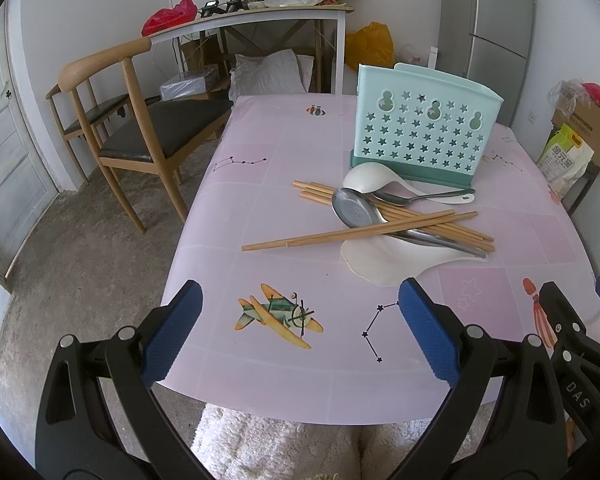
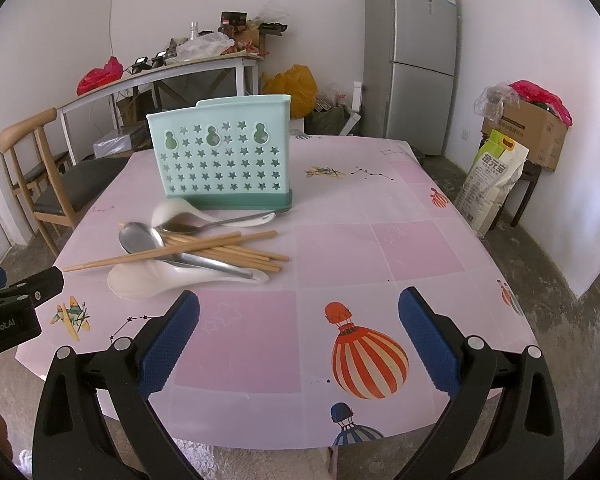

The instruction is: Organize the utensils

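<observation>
Where chopsticks (image 1: 384, 220) cross spoons (image 1: 358, 208), holder (image 1: 424, 128) just behind.

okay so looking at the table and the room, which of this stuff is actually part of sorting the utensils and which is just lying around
Part of the job:
- wooden chopsticks
- metal spoons
- white ladles
- mint utensil holder

Just lying about:
- wooden chair
- fridge
- cluttered side desk
- rice bag
- cardboard box
</observation>
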